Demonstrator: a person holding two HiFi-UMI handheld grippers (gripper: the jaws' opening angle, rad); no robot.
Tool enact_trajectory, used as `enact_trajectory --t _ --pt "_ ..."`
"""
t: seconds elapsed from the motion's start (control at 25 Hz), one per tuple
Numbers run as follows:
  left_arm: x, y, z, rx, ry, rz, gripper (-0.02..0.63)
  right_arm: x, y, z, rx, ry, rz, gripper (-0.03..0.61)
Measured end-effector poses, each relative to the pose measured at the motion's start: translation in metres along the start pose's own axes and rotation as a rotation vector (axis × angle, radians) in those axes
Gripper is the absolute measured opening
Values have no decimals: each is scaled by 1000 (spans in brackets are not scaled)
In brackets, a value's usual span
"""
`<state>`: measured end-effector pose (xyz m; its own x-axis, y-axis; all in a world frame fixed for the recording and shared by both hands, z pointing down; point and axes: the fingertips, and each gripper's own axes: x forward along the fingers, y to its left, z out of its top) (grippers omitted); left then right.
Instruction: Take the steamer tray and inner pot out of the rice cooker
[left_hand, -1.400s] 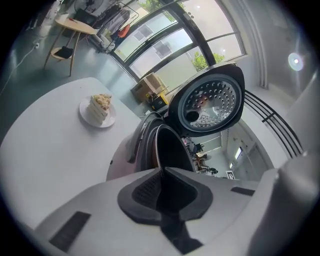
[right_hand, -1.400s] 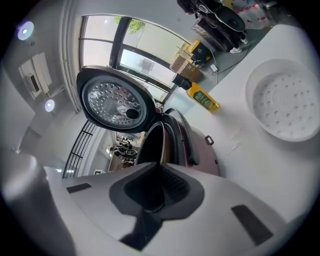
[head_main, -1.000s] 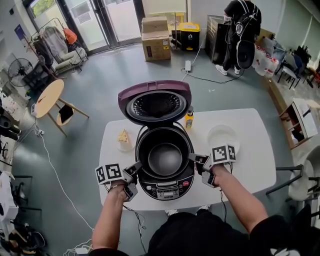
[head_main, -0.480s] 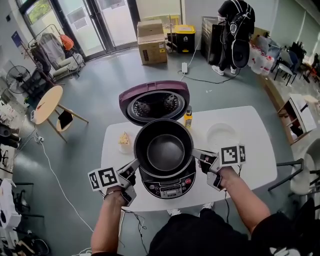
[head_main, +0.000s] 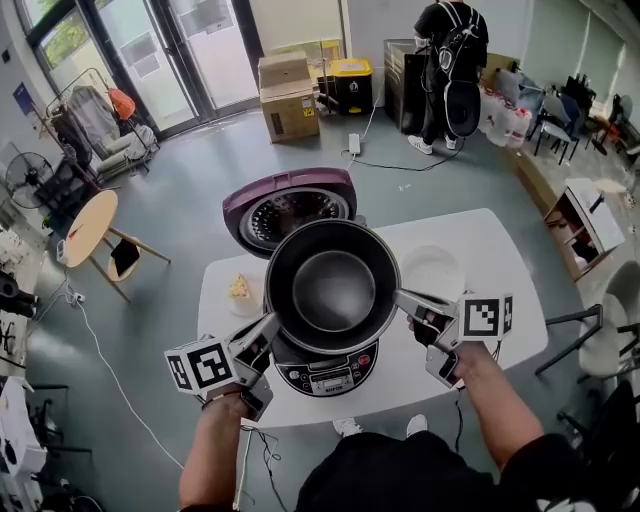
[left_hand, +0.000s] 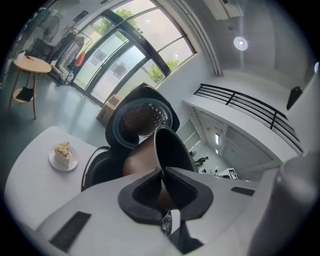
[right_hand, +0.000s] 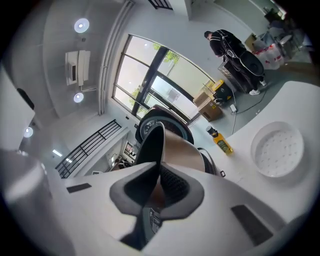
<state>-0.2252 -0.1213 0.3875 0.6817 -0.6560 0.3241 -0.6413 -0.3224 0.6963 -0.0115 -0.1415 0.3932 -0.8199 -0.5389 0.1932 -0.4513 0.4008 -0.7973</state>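
The dark inner pot (head_main: 333, 288) hangs in the air above the rice cooker (head_main: 325, 370), whose purple lid (head_main: 283, 208) stands open behind it. My left gripper (head_main: 274, 325) is shut on the pot's left rim, and my right gripper (head_main: 401, 297) is shut on its right rim. In the left gripper view the pot rim (left_hand: 161, 155) runs thin between the black pads (left_hand: 145, 192). The right gripper view shows the pot wall (right_hand: 172, 150) clamped the same way. The white steamer tray (head_main: 432, 273) lies on the table to the right, also seen as the steamer tray (right_hand: 277, 150).
A small plate with a cake slice (head_main: 240, 292) sits on the white table (head_main: 500, 260) left of the cooker. A yellow bottle (right_hand: 221, 140) stands behind the cooker. A round wooden table (head_main: 85, 225), boxes (head_main: 285, 95) and a person (head_main: 445, 65) are on the floor beyond.
Both grippers have lifted the inner pot straight up out of the cooker body; it now looks larger and closer to the head camera, and hides most of the cooker opening.
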Motion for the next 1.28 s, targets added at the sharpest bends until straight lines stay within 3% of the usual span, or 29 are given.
enact_trajectory --t 0.24,0.8,0.96,1.16,1.28 --pt "47 -41 -20 11 21 -36 29 -57 -29 19 -14 -37 -43 28" --pt "153 -123 -94 54 162 -105 35 -190 -102 43 27 -132 -170 28" --pt "173 -132 -116 46 199 -109 38 -207 -119 45 37 -146 -142 28" --pt "189 -127 -140 35 228 -89 40 -226 -156 26 112 -126 -252 27" --pt "195 -121 -160 14 246 -73 40 -231 -168 14 125 -114 -250 26"
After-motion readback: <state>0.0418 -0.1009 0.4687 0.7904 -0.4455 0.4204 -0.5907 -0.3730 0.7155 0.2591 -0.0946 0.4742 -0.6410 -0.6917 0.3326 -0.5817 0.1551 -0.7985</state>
